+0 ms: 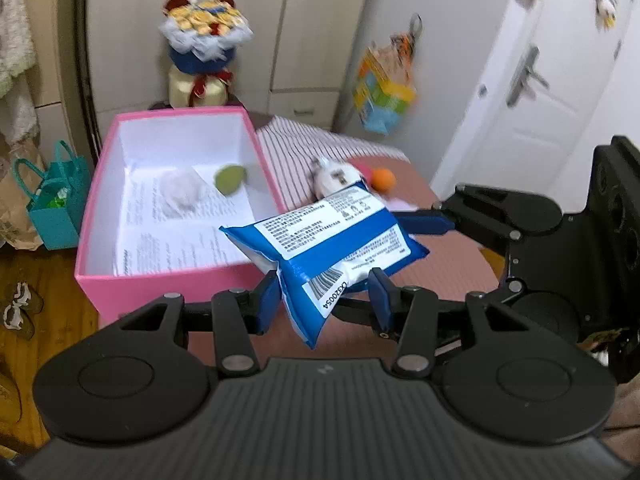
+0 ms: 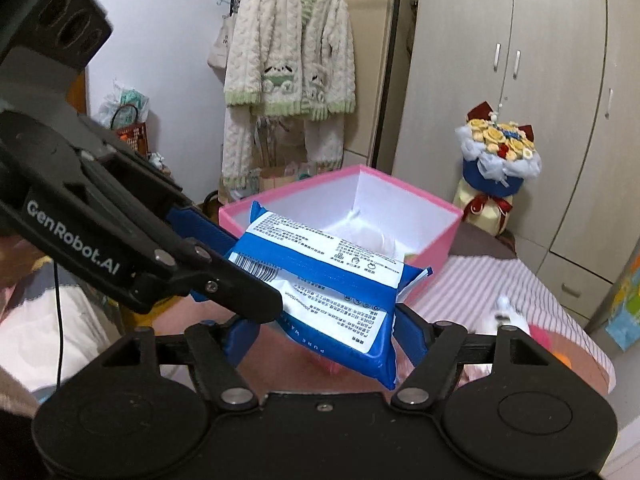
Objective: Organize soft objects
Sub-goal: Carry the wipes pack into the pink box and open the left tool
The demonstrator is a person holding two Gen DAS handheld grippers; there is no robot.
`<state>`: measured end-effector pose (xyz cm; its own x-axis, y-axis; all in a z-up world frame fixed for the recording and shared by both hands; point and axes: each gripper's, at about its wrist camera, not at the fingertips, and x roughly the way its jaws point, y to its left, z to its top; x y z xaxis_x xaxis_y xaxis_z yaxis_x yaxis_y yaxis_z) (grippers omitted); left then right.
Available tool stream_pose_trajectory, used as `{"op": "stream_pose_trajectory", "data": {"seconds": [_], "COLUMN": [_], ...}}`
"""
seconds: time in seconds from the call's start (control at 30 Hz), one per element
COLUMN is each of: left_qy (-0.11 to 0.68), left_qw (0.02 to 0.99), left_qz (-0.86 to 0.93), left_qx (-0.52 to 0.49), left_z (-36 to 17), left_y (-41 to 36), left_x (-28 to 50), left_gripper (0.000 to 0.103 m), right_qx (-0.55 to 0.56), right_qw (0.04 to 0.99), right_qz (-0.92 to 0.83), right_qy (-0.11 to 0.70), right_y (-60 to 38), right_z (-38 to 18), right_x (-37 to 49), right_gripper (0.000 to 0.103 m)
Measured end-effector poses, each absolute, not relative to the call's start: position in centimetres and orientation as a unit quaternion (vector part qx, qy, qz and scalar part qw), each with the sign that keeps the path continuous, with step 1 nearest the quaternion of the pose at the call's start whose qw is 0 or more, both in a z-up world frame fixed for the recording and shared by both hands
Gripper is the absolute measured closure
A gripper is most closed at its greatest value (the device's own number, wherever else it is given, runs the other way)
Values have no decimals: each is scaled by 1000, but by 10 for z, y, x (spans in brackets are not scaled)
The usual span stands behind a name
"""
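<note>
Bed [image 1: 452, 276], striped sheet and brownish cover, carries a pink box [image 1: 168, 284] — open, white inside, printed sheets on its floor with a white wad [image 1: 180, 192] and green ball [image 1: 230, 179]. Blue-and-white wipes pack [image 1: 332, 248] is held in the air just beside the box's near corner. Left gripper [image 1: 324, 300] clamps the pack's end. Right gripper [image 2: 320, 340] straddles the pack; pad contact cannot be told. An orange ball [image 1: 383, 179] lies beyond.
</note>
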<state>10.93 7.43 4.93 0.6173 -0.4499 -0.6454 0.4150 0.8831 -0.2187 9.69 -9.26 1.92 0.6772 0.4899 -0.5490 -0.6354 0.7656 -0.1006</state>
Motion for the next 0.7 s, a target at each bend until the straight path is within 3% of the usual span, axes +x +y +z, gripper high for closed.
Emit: {"op": "stream_pose_trajectory", "data": {"seconds": [0.43, 0.7], "left_qy": [366, 403], "left_qw": [906, 887], "left_qz": [-204, -205], "left_qx": [-60, -96], "left_z": [33, 1], "left_y": [120, 133], "left_x": [200, 256], "left_gripper": [58, 58], "right_qx": [-56, -81], "right_qw": [887, 883], "right_qz": [325, 301], "right_qy": [323, 352], "right_y": [-51, -32], "right_z": [7, -9], "right_x": [204, 250], "right_gripper": [26, 26]}}
